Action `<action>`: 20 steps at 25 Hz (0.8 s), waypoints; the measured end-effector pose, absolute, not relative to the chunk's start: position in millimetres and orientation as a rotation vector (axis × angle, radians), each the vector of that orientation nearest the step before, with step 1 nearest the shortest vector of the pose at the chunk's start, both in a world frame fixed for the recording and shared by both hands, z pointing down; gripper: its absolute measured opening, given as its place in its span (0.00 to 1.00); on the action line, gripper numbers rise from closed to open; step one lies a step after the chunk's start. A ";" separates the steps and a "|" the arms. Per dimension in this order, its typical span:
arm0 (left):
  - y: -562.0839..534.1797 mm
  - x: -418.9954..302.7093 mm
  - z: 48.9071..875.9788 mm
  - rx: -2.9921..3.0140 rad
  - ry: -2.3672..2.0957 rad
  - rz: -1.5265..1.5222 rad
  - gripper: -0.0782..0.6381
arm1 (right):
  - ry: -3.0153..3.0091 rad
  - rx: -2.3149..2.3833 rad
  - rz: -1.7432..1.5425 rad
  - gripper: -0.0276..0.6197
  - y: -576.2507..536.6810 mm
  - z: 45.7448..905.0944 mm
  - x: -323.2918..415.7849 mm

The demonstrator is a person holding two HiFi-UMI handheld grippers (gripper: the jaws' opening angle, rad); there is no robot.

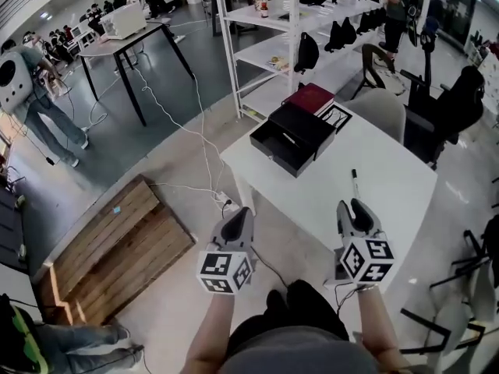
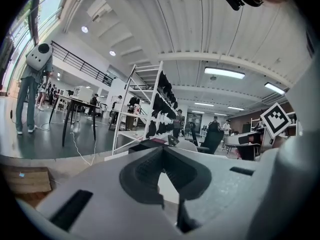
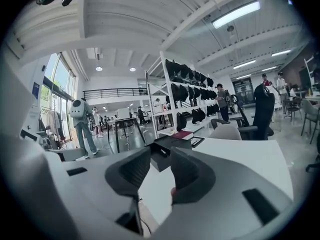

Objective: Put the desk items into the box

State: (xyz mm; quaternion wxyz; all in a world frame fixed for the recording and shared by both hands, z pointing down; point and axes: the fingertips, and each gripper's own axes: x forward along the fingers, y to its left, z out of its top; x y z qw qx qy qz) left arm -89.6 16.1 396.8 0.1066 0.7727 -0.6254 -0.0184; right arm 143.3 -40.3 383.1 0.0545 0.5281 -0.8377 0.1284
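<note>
A black box (image 1: 290, 137) lies open at the far left corner of the white table (image 1: 390, 170), also seen ahead in the right gripper view (image 3: 167, 146). A dark red book (image 1: 310, 97) and a square marker card (image 1: 335, 116) lie just behind it. A black pen (image 1: 355, 184) rests on the table, right in front of my right gripper (image 1: 352, 206), which is open with nothing between its pads (image 3: 182, 171). My left gripper (image 1: 240, 213) hangs off the table's left edge, above the floor. Its jaws meet at the tips and hold nothing.
A wooden pallet (image 1: 109, 248) lies on the floor to the left, with white cables (image 1: 195, 142) running past it. A white shelf rack (image 1: 288, 22) stands behind the table. Chairs (image 1: 382, 107) sit at the far and right sides. People stand farther off.
</note>
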 end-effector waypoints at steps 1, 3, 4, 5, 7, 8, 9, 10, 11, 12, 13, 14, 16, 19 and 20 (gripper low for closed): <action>12.2 -90.4 398.0 2.278 -1.835 -0.051 0.12 | -2.533 1.621 0.395 0.23 -43.8 383.9 146.5; 3.9 -89.3 400.1 2.284 -1.817 -0.044 0.12 | -2.509 1.655 0.402 0.23 -49.8 384.9 154.6; -0.1 -87.7 400.8 2.288 -1.806 -0.041 0.12 | -2.495 1.671 0.404 0.23 -52.2 385.2 159.3; -3.9 -85.7 401.2 2.293 -1.793 -0.038 0.12 | -2.479 1.686 0.405 0.23 -54.0 385.9 164.1; -12.1 -81.9 401.3 2.311 -1.768 -0.031 0.12 | -2.447 1.716 0.402 0.23 -58.1 388.1 173.0; -17.5 -80.0 401.1 2.321 -1.757 -0.029 0.12 | -2.433 1.729 0.400 0.23 -61.4 389.4 177.0; -23.5 -77.9 401.2 2.330 -1.748 -0.027 0.12 | -2.421 1.741 0.400 0.23 -65.3 390.9 181.0; -29.4 -75.4 401.9 2.336 -1.740 -0.026 0.12 | -2.409 1.751 0.401 0.23 -69.3 393.1 185.0; -35.1 -72.7 403.2 2.340 -1.731 -0.024 0.12 | -2.398 1.758 0.405 0.23 -73.0 396.0 188.9; -40.4 -70.0 404.6 2.343 -1.723 -0.020 0.12 | -2.387 1.764 0.410 0.23 -76.7 399.1 192.5; -45.7 -67.3 405.9 2.346 -1.715 -0.015 0.12 | -2.377 1.768 0.413 0.23 -80.5 402.1 195.7; -51.1 -64.8 406.9 2.351 -1.707 -0.010 0.12 | -2.368 1.771 0.415 0.23 -84.6 404.8 198.3; -62.3 -60.8 408.5 2.361 -1.693 -0.001 0.12 | -2.351 1.776 0.416 0.23 -93.7 409.1 202.6; -79.1 -54.8 412.4 2.369 -1.670 0.013 0.12 | -2.327 1.784 0.415 0.23 -107.9 415.5 208.1; -84.3 -52.5 414.2 2.371 -1.662 0.020 0.12 | -2.319 1.784 0.416 0.23 -112.5 417.8 209.8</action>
